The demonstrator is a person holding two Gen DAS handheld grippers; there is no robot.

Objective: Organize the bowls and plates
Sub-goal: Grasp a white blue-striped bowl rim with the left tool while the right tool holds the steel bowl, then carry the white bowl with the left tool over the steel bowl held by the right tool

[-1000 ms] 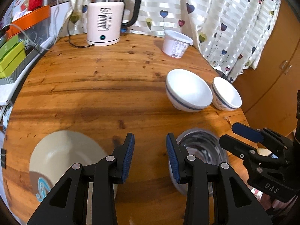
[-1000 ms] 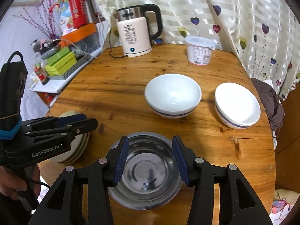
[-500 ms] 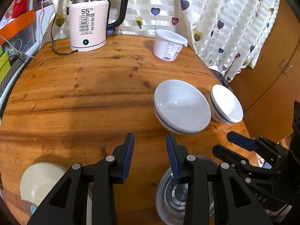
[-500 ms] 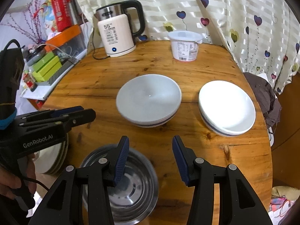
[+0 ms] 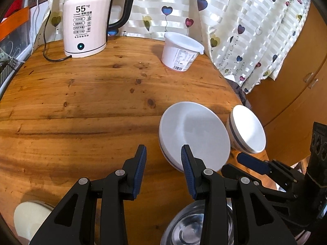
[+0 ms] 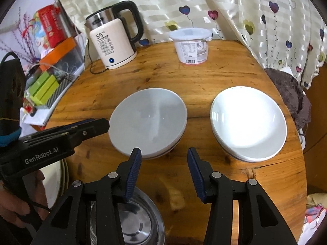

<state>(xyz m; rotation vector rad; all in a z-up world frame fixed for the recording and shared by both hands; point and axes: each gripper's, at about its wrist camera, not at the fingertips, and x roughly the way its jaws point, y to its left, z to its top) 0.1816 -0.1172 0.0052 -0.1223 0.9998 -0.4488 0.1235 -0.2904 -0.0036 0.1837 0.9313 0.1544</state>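
Observation:
Two white bowls with a blue band stand on the round wooden table: a middle bowl [image 5: 194,134] [image 6: 148,120] and a right bowl [image 5: 246,131] [image 6: 248,122]. A steel bowl [image 5: 196,226] [image 6: 134,224] sits at the near edge under both grippers. Stacked cream plates [image 5: 26,220] [image 6: 59,179] lie at the near left. My left gripper [image 5: 163,163] is open and empty, just left of the middle bowl. My right gripper [image 6: 164,167] is open and empty, in front of the gap between the two white bowls.
A white electric kettle [image 5: 85,22] [image 6: 113,42] with its cord and a white lidded tub [image 5: 180,52] [image 6: 192,46] stand at the back. A curtain hangs behind. Cluttered shelves [image 6: 45,81] sit left of the table. A dark cloth [image 6: 290,96] lies off its right edge.
Both grippers have moved forward over the table, from above the steel bowl toward the two white bowls. Their jaws stay open. No object has moved.

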